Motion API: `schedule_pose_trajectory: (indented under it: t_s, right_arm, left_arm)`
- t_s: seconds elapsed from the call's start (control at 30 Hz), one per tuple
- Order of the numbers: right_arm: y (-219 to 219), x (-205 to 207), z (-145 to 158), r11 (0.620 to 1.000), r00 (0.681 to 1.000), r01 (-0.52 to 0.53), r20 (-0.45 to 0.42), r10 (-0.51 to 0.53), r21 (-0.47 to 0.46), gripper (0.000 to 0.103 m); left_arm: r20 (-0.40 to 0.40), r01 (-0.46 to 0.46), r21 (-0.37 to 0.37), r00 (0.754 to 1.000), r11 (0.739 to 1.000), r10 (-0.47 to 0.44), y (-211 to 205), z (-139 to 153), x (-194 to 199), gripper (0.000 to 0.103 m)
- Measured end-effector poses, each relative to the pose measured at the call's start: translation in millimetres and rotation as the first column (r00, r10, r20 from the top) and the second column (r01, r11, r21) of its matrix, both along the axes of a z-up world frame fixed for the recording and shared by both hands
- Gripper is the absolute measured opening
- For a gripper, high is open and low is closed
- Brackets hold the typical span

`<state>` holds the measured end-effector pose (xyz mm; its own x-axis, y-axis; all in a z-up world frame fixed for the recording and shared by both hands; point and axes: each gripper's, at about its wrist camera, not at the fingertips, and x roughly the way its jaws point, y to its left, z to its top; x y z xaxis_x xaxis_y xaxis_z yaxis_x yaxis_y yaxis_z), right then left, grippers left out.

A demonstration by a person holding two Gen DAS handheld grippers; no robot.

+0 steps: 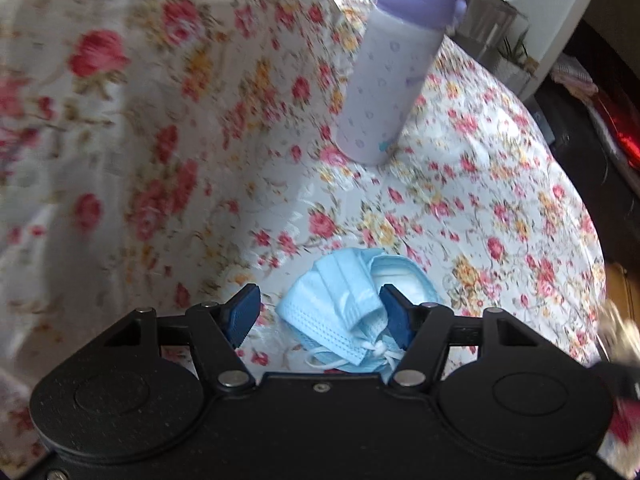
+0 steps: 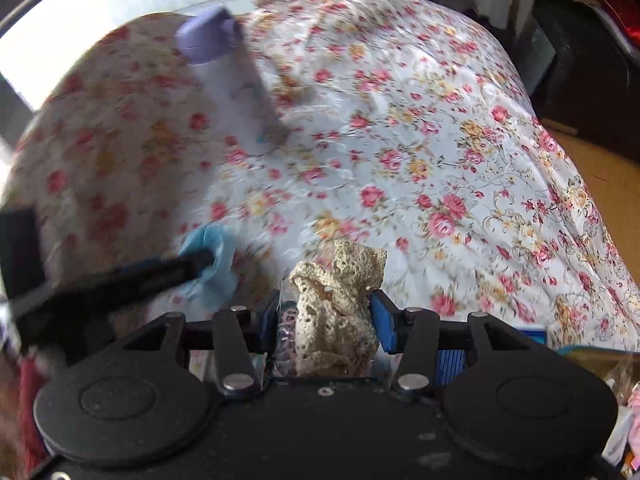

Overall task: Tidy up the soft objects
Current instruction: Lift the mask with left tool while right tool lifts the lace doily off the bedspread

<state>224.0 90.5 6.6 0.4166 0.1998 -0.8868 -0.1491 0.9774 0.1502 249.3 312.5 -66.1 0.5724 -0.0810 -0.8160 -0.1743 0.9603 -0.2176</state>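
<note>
A bunch of light blue face masks (image 1: 340,312) lies on the floral tablecloth (image 1: 480,200) between the fingers of my left gripper (image 1: 320,312). Its right pad (image 1: 394,314) touches the masks, while the left pad (image 1: 242,314) stands apart from them, so the jaws are open. My right gripper (image 2: 326,320) is shut on a crumpled beige lace cloth (image 2: 340,292), held a little above the tablecloth (image 2: 440,160). In the right wrist view, the blurred left gripper (image 2: 192,264) shows at the left with the blue masks (image 2: 216,272) at its tip.
A tall lilac bottle (image 1: 394,68) with a purple cap stands on the cloth beyond the masks and shows again in the right wrist view as the bottle (image 2: 232,80). The table's rounded edge drops off at the right, towards wooden floor (image 2: 608,184) and dark furniture (image 1: 592,152).
</note>
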Motion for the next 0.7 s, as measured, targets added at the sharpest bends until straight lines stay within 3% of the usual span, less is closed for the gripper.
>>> schedule_pose_trajectory:
  t_s: [0.3, 0.4, 0.47, 0.53, 0.7]
  right_arm:
    - [-17, -51, 27, 0.999, 0.999, -0.020, 0.027, 0.019, 0.033, 0.048]
    - [-23, -63, 29, 0.999, 1.000, -0.011, 0.027, 0.010, 0.031, 0.048]
    - [-27, -68, 28, 0.999, 1.000, -0.011, 0.025, 0.010, 0.036, 0.048]
    - [-28, -72, 25, 0.999, 1.000, -0.011, 0.012, 0.010, 0.041, 0.048]
    - [-27, -75, 15, 0.999, 0.999, -0.019, -0.024, 0.021, 0.049, 0.048]
  left_arm:
    - [0.004, -0.052, -0.020, 0.999, 0.998, 0.052, 12, 4, -7, 0.061]
    - [0.019, -0.030, 0.001, 0.999, 1.000, 0.030, 5, 7, -9, 0.073]
    - [0.040, -0.007, 0.021, 0.999, 1.000, 0.006, -1, 10, -10, 0.089]
    - [0.057, 0.033, 0.039, 0.998, 0.999, -0.035, -10, 11, -11, 0.097]
    - [0.030, 0.115, 0.124, 0.992, 0.986, -0.120, -29, 6, -10, 0.097]
